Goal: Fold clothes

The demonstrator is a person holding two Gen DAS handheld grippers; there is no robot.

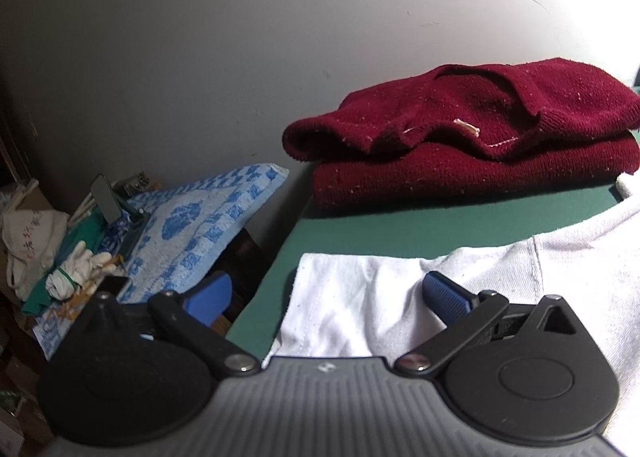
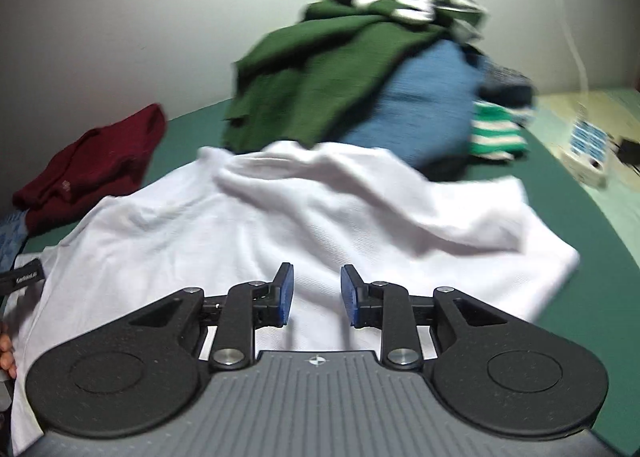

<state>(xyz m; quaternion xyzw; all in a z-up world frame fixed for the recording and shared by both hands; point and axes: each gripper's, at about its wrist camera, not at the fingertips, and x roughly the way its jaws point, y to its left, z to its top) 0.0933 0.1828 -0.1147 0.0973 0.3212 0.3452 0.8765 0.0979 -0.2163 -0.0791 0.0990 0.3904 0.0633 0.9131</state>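
Note:
A white garment [image 1: 360, 289] lies spread on the green table [image 1: 400, 221]. My left gripper [image 1: 328, 297] hovers over its left corner, jaws wide open and nothing between the pads. In the right wrist view the same white garment [image 2: 280, 209] is rumpled, with a fold across its far side. My right gripper [image 2: 317, 293] stands just above it, open by a narrow gap with only cloth beneath. A folded maroon sweater [image 1: 460, 137] sits at the back, also visible as the maroon sweater [image 2: 92, 169] at the left.
A tall pile of unfolded clothes [image 2: 340, 77], green, blue and striped, rises behind the white garment. A blue-patterned towel [image 1: 200, 225], white gloves [image 1: 76, 273] and a bag [image 1: 28, 233] lie off the table's left edge. A white box [image 2: 588, 145] sits at the right.

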